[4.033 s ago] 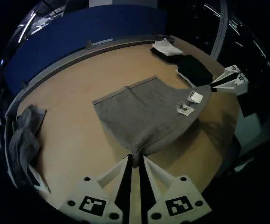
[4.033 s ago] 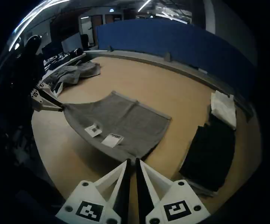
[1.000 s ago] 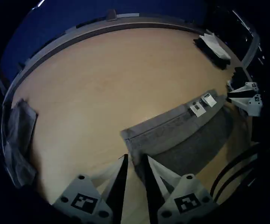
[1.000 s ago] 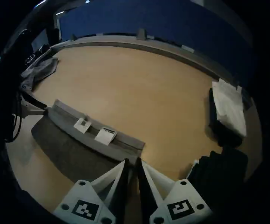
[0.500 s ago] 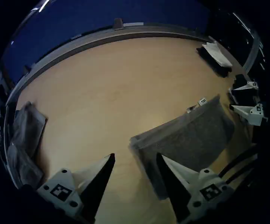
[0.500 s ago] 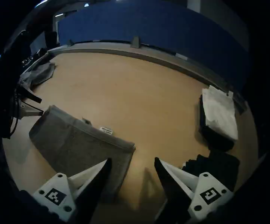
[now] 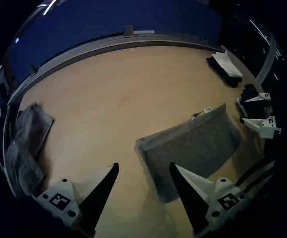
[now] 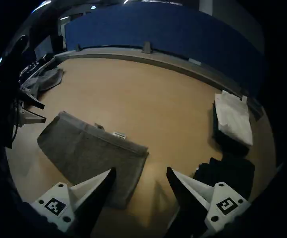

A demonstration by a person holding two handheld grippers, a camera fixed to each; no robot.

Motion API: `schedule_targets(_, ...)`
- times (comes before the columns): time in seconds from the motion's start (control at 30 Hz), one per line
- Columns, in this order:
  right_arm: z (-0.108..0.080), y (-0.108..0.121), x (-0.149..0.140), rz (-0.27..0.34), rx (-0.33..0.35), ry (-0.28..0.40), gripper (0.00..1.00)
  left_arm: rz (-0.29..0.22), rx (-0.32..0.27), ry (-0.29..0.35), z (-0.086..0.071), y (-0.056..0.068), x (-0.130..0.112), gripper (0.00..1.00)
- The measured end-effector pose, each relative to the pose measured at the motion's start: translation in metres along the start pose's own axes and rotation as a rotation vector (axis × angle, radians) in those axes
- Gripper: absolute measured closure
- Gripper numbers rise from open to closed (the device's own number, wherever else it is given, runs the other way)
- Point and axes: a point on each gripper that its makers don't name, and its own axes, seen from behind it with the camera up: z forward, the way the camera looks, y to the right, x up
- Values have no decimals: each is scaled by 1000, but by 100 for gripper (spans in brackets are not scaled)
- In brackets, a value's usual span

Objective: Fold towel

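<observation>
The left claw (image 7: 143,164) had its two fingers wide apart and held nothing. The right claw (image 8: 140,169) was open the same way, and it held nothing too. Each claw hung low, just by one short end of the towel (image 7: 191,146), so the towel was between them. I could not tell if any finger touched it.

The grey towel lay flat on the surface (image 7: 115,91), near the front edge, close to the person. It looked two layers thick, with its long edges lined up. Two small white tags (image 8: 119,135) poked out along the far long edge. I think one fold was done and the towel was resting on its own, so the claws did not need to squeeze.

I think the claws waited at the two ends because the next fold would need a new grip there, one end brought over to the other.

Off to one side sat a neat folded stack (image 8: 232,123) of white and dark cloth, maybe where done ones go. At the other side was a loose heap of grey cloths (image 7: 24,142), maybe waiting their turn. A blue wall (image 8: 163,31) stood along the far edge.
</observation>
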Motion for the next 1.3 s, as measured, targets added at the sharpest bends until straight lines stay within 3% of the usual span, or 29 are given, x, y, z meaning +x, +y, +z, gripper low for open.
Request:
schedule_targets(0.5, -20, -24, -59, 23, 62, -61, 2, -62, 8, 19, -32, 14, -60, 6)
schedule_targets(0.8, -18, -33, -79, 29, 90, -82, 7, -117, 0, 5, -37, 25, -92, 6)
schedule_targets(1.3, -2, -40, -92, 38, 122, -119, 65, -144, -13, 0, -45, 34, -105, 6)
